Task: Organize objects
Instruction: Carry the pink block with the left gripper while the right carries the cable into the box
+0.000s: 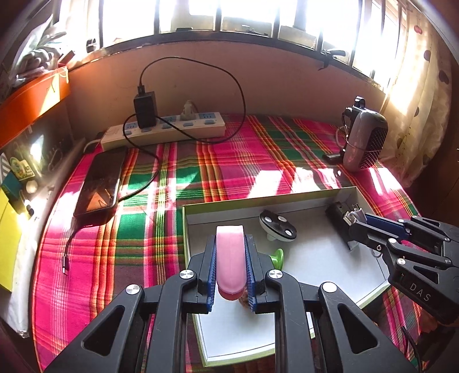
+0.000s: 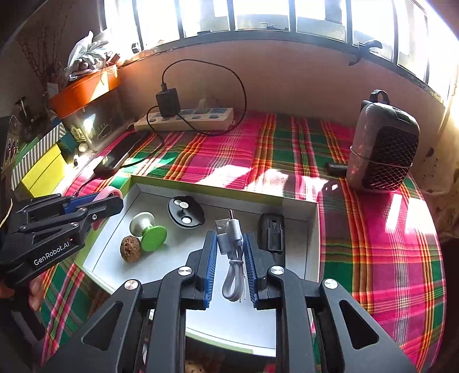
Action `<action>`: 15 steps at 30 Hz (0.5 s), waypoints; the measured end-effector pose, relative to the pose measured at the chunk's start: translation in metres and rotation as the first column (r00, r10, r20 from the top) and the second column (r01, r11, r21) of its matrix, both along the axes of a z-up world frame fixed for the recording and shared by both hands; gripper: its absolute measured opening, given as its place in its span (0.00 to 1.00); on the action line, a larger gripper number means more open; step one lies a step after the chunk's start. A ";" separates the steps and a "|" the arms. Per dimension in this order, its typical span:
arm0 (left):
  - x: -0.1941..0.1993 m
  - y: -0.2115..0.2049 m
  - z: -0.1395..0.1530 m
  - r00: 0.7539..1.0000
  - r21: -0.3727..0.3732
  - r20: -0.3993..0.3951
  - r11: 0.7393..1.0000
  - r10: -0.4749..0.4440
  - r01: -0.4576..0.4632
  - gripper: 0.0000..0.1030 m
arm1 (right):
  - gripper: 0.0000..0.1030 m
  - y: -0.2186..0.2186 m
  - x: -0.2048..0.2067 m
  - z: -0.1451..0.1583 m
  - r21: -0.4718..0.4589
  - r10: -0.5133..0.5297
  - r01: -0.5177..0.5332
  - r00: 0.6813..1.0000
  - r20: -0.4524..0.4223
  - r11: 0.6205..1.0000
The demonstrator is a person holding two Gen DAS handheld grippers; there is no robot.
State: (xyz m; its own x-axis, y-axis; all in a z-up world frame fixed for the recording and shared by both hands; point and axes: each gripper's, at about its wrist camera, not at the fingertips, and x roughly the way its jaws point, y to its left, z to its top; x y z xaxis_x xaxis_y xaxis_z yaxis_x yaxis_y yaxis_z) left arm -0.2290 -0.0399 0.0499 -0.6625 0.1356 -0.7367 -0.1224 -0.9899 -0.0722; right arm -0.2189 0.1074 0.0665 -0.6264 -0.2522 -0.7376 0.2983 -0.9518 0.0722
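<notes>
The left gripper (image 1: 231,258) is pinching a pink tape roll (image 1: 230,255) between its jaws above the white tray (image 2: 312,229). The right gripper (image 2: 229,258) is clamping a coiled grey USB cable (image 2: 233,258) over the same tray, which is sitting on the plaid-covered table (image 2: 373,258).

Strong daylight through barred window (image 1: 229,17), panes blown out white. Sun patches and bar shadows fall across plaid cloth (image 1: 258,160). Colours saturated, focus sharp. Heavy fisheye bending at edges, corners vignetted black.
</notes>
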 end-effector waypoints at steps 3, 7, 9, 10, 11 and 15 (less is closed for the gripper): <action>-0.010 0.001 -0.003 1.000 -0.011 0.007 1.000 -0.001 0.001 0.15 | 0.20 -0.002 -0.011 -0.005 0.007 0.000 0.000 1.000 0.015 1.000; -0.020 0.001 -0.008 1.000 -0.012 0.015 1.000 0.003 -0.002 0.15 | 0.20 -0.005 -0.023 -0.014 0.014 0.000 -0.001 0.999 0.037 1.000; -0.024 0.001 -0.011 1.000 -0.017 0.020 1.000 0.004 -0.004 0.15 | 0.20 -0.007 -0.028 -0.017 0.016 0.001 -0.001 0.999 0.044 1.000; -0.026 0.001 -0.013 1.000 -0.018 0.025 1.000 0.007 -0.007 0.15 | 0.20 -0.008 -0.030 -0.019 0.018 0.001 -0.002 0.999 0.048 1.000; -0.028 0.000 -0.015 1.000 -0.018 0.029 1.000 0.010 -0.009 0.15 | 0.20 -0.009 -0.032 -0.021 0.019 0.002 -0.003 0.999 0.051 1.000; -0.033 0.000 -0.020 0.999 -0.022 0.045 1.000 0.001 0.000 0.15 | 0.20 -0.014 -0.038 -0.026 0.031 0.010 -0.012 0.998 0.064 0.999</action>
